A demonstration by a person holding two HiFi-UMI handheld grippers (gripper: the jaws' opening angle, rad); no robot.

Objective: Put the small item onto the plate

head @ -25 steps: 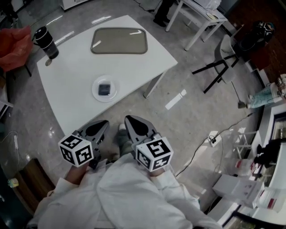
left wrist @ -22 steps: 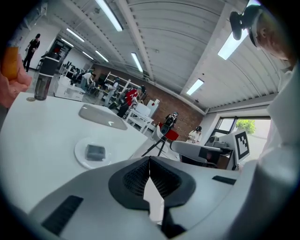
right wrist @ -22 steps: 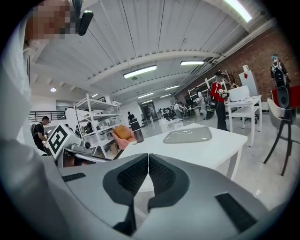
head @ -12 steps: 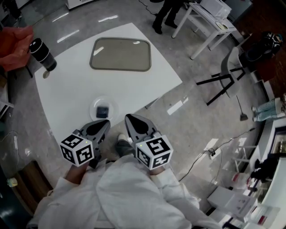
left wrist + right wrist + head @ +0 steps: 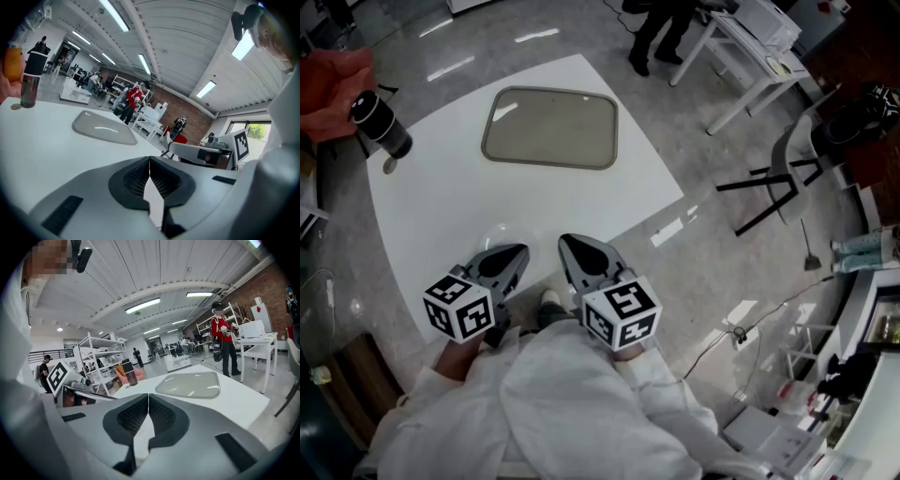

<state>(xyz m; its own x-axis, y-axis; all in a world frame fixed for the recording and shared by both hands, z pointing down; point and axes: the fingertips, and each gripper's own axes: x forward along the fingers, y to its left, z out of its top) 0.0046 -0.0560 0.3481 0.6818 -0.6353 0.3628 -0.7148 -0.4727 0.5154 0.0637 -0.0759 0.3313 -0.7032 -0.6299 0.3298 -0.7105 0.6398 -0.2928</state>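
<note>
Your left gripper [image 5: 521, 250] and right gripper [image 5: 563, 241] are closed tight with nothing inside — just waiting by the table [image 5: 441, 187] edge. The plate [image 5: 487, 232] peeks past the left one — the small item maybe hides there.

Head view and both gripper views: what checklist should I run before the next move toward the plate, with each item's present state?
1. Nothing in the left gripper, jaws together: ok.
2. Nothing in the right gripper, jaws together: ok.
3. Jaws opened for a pick: not ok, both shut.
4. Full plate in sight: not ok, only a sliver of rim shows beside the left gripper.
5. The small item on the plate: cannot tell, hidden.
6. The tray and bottle away from the grippers: ok.
</note>
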